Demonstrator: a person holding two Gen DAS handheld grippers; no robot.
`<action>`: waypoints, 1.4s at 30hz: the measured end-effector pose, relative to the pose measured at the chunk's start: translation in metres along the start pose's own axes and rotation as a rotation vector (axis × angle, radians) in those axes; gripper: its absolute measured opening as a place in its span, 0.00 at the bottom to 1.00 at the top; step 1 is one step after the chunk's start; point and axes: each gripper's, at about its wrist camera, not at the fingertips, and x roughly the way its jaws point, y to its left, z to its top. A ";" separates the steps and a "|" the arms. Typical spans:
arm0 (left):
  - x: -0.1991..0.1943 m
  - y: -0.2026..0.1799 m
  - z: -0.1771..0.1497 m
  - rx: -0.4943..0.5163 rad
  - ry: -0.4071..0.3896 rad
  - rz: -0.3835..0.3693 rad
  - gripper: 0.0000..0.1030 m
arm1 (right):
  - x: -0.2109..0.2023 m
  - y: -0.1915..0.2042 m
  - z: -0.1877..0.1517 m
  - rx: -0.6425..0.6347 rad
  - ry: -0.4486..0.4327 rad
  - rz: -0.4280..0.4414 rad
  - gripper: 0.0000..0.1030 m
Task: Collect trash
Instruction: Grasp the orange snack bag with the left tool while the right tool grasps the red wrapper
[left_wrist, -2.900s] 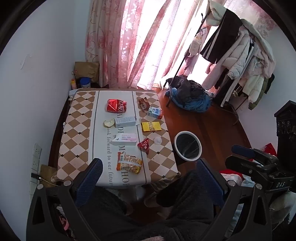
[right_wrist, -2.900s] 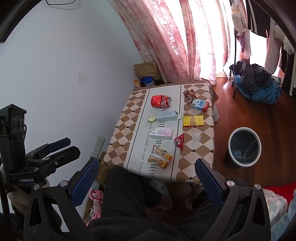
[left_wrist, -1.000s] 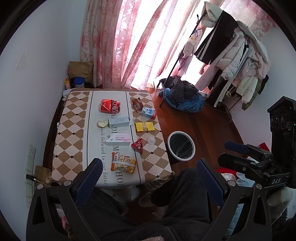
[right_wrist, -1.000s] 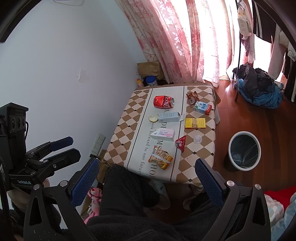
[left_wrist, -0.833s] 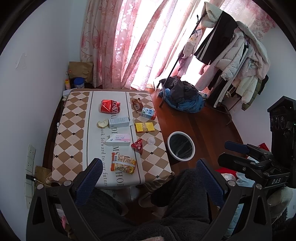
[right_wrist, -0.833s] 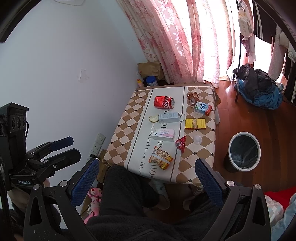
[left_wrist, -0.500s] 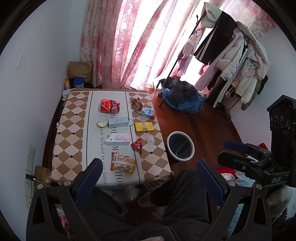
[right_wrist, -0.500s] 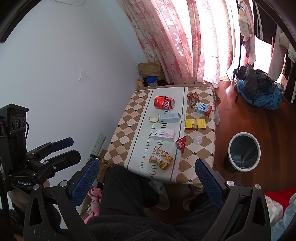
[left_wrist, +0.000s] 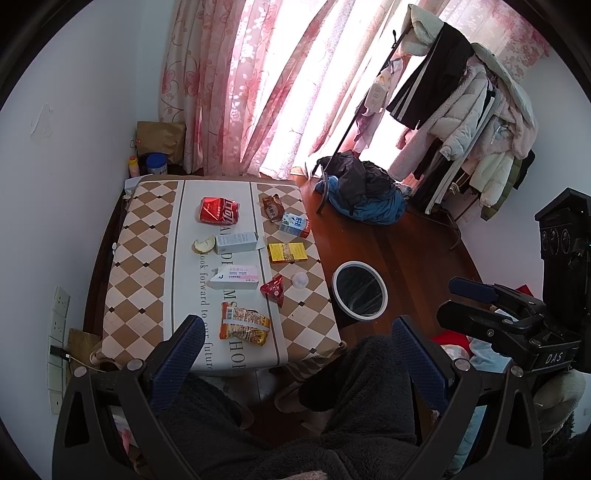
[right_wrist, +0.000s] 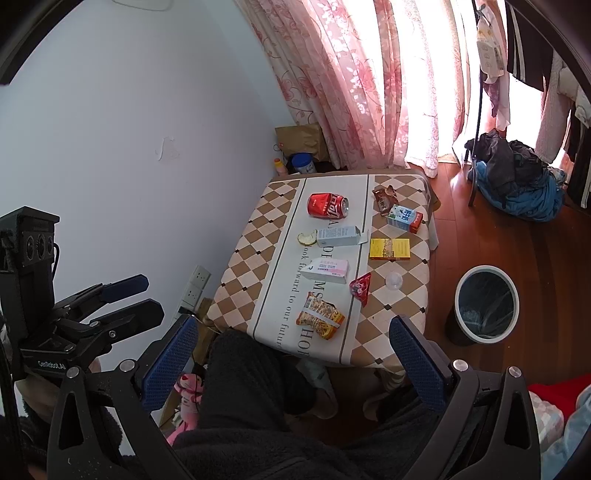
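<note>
Trash lies spread on a low table (left_wrist: 144, 236) with a checked cloth: a red can (left_wrist: 219, 211), a milk carton (left_wrist: 294, 225), a yellow box (left_wrist: 287, 252), a pink-and-white box (left_wrist: 236, 277), a red wrapper (left_wrist: 274, 289) and an orange snack bag (left_wrist: 243, 323). A white-rimmed bin (left_wrist: 360, 288) with a dark liner stands on the floor to the table's right. My left gripper (left_wrist: 297, 332) and right gripper (right_wrist: 293, 328) hang open and empty, high over the table's near edge and above the person's dark-clad legs.
A pile of clothes (left_wrist: 364, 197) and a loaded coat rack (left_wrist: 461, 96) are at the back right. Pink curtains (left_wrist: 266, 85) hang behind the table, and a white wall runs along its left. A grey box (left_wrist: 236, 242), fruit peel (left_wrist: 204, 244) and brown wrapper (left_wrist: 272, 207) also lie on the table.
Both views have drawn back and up slightly from the table since the earliest frames. Nothing on the table has moved and both grippers remain open.
</note>
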 end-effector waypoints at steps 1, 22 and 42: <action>0.000 0.001 0.000 0.001 0.001 -0.001 1.00 | 0.000 0.001 -0.002 0.000 -0.002 -0.002 1.00; 0.171 0.070 -0.027 -0.187 0.216 0.309 1.00 | 0.127 -0.107 -0.036 0.280 0.116 -0.221 1.00; 0.367 0.139 -0.070 -0.878 0.513 0.183 0.58 | 0.292 -0.204 -0.064 0.438 0.260 -0.334 1.00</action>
